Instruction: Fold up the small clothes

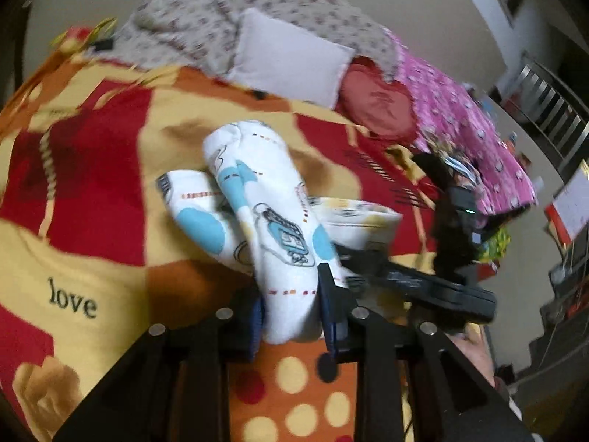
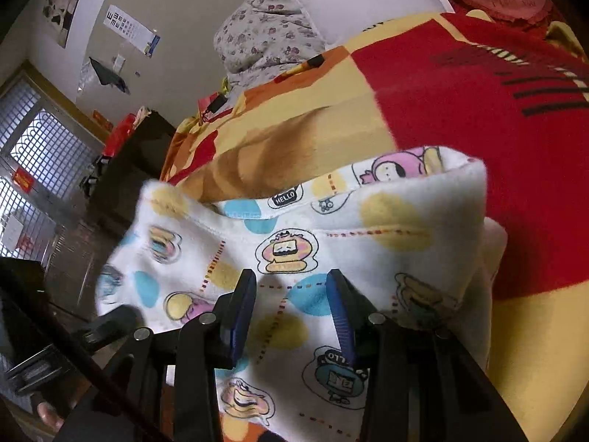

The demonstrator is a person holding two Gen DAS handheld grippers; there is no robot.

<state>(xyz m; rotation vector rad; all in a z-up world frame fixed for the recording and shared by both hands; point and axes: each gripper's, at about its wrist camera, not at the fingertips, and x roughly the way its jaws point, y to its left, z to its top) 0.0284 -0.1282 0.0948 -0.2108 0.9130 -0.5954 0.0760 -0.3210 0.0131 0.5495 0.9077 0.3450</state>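
A: Where is the small garment [image 1: 272, 221] right now?

B: On the bed, over a fleecy blanket [image 1: 92, 191] patterned in red, yellow and orange blocks, with the word "love" printed on a yellow patch. The garment is soft white fleece with blue and yellow dots, dashed lines and little cartoon figures.

A: What about the left claw [image 1: 291, 313]?

B: It is clamped on a bunched tube of that fleece, probably a leg or sleeve. The blue pads press the cloth from both sides, and the tube sticks up and away from them, rounded at its far end. A second rounded tube lies just beside it on the left.

A: And the right claw [image 2: 291, 316]?

B: Its fingers stand apart over a flat spread of the garment [image 2: 331, 228]. The cloth runs between and under the blue pads, but I cannot tell whether they pinch a fold of it. Beyond them the hemmed edge turns over, showing a "HELLO" print inside.

A: Anything else on the bed?

B: A plain white rectangular pillow [image 1: 291, 59] leans on a crumpled floral quilt [image 1: 191, 14], with a round red cushion [image 1: 379, 107] and a pink spotted cover [image 1: 464, 125] beside them.
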